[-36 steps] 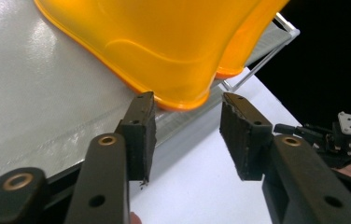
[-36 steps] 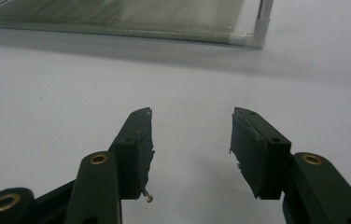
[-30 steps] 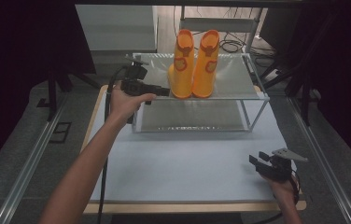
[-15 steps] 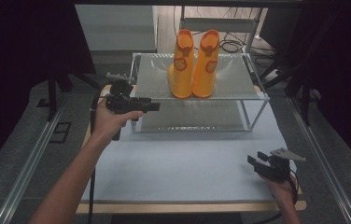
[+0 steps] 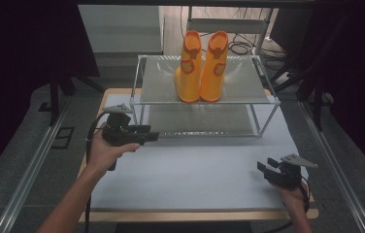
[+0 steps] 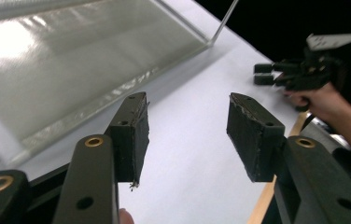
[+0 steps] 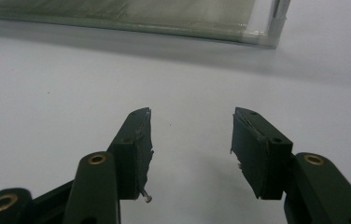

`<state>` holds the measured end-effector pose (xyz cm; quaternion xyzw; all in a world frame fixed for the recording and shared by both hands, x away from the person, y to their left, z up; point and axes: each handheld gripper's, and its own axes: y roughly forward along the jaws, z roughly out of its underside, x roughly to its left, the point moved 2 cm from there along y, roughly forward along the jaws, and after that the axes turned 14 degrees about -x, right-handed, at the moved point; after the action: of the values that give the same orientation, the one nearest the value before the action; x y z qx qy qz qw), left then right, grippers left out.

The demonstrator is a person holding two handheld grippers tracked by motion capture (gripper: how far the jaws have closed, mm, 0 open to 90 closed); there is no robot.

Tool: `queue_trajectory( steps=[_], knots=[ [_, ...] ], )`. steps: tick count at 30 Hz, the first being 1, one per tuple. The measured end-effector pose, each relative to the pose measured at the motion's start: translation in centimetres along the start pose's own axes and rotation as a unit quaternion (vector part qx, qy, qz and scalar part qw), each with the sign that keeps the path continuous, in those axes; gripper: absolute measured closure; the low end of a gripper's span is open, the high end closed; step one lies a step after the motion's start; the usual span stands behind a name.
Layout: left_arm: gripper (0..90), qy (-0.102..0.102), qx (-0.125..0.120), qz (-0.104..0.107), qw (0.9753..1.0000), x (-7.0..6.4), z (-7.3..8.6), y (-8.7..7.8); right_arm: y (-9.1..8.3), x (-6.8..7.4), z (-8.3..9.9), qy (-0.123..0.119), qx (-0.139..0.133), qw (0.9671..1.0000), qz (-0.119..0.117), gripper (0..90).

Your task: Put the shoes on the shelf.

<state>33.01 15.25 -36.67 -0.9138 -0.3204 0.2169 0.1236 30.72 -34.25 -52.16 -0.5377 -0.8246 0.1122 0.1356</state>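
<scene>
Two orange rubber boots point(image 5: 189, 73) point(image 5: 213, 70) stand upright side by side on the top shelf of a metal rack point(image 5: 243, 85). My left gripper point(image 5: 152, 135) hovers in front of the rack's left end, below the top shelf. Its jaws point right and stand open with nothing between them point(image 6: 187, 100). My right gripper point(image 5: 265, 166) rests low at the table's front right. It too is open and empty point(image 7: 192, 114). In the left gripper view the right gripper point(image 6: 257, 74) shows farther off, held by a hand.
The rack's lower mesh shelf point(image 6: 71, 60) point(image 7: 117, 14) lies just above the white table mat point(image 5: 195, 174). The rack's front right leg point(image 7: 276, 18) stands ahead of the right gripper. A wooden table edge point(image 5: 195, 216) runs along the front. Dark floor and rails flank the table.
My left gripper has drawn back from the boots on the top shelf, moving toward the front left and lower, with nothing in it. The right gripper has barely moved.
</scene>
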Motion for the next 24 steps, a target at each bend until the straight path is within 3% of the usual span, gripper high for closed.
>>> queue_trajectory(
  steps=[7,15,24],
  knots=[
    [48.6,-0.005,0.011,-0.002,0.9999,0.4,3.6,-0.4,0.0,0.0,0.0,0.0,0.0,1.0,0.0,47.6],
    [48.4,-0.028,0.023,-0.005,0.9993,1.4,7.5,-0.4,0.1,0.1,0.0,-0.002,0.001,1.0,0.0,47.6],
    [47.7,-0.032,0.027,-0.007,0.9991,1.6,7.8,-0.2,0.1,0.1,0.0,-0.002,0.001,1.0,0.0,47.6]
  ],
)
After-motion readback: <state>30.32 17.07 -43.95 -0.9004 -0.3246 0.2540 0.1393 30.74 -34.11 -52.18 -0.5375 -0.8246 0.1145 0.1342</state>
